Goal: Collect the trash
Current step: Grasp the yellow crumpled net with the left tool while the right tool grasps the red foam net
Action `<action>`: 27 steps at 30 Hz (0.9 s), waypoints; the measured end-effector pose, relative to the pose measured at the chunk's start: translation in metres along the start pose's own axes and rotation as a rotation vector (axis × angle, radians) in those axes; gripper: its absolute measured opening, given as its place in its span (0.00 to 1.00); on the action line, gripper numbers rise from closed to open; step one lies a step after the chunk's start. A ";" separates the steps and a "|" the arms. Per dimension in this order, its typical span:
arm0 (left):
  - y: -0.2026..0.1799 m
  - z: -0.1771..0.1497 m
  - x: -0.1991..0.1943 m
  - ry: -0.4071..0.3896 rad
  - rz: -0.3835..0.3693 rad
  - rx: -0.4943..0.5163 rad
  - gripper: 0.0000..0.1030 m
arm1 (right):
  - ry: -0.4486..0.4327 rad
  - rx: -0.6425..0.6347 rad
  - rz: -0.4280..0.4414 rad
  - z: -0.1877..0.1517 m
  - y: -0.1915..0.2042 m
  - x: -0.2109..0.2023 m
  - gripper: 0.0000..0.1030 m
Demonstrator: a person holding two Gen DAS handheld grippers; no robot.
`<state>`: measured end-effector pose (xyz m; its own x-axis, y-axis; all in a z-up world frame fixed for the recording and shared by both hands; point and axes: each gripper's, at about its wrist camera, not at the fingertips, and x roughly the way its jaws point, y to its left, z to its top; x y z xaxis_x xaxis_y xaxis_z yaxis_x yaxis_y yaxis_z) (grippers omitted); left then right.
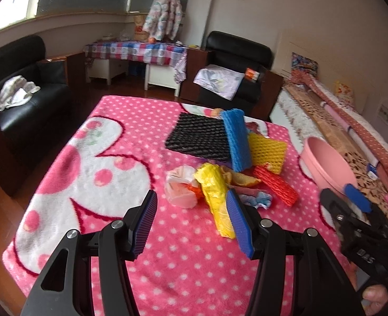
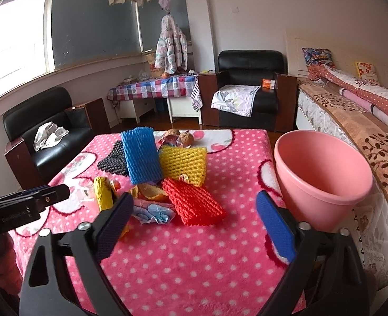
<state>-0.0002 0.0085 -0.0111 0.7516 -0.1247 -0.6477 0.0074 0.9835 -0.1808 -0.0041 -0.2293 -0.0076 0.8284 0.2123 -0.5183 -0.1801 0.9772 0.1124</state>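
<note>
We hold the left gripper (image 1: 192, 223) and right gripper (image 2: 194, 226) wide apart and empty above the near counter (image 2: 194, 263), ready to pick. The trash pile (image 2: 165, 181) lies at twelve o'clock, red foam net (image 2: 194, 202) nearest. The pink bin (image 2: 323, 176) waits at two o'clock, close for dropping.

Black armchair (image 2: 249, 79) at far wall, checked-cloth table (image 2: 154, 87) beside it, bed (image 2: 352, 110) right.
</note>
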 end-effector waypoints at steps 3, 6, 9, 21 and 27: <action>-0.001 -0.001 0.004 0.021 -0.046 0.000 0.53 | 0.027 -0.005 0.014 -0.002 -0.001 0.006 0.79; -0.005 -0.002 0.014 0.064 -0.090 -0.005 0.52 | 0.053 -0.001 0.026 -0.004 -0.003 0.011 0.72; -0.010 -0.003 0.029 0.117 -0.116 -0.002 0.46 | 0.067 0.010 0.034 -0.005 -0.007 0.013 0.70; -0.024 -0.001 0.073 0.225 -0.090 0.005 0.12 | 0.123 0.019 0.075 -0.008 -0.017 0.027 0.65; -0.020 0.000 0.063 0.189 -0.109 0.019 0.04 | 0.166 0.002 0.097 -0.002 -0.017 0.036 0.56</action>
<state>0.0471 -0.0189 -0.0487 0.6085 -0.2513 -0.7527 0.0954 0.9648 -0.2449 0.0273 -0.2380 -0.0297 0.7084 0.3024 -0.6378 -0.2531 0.9523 0.1704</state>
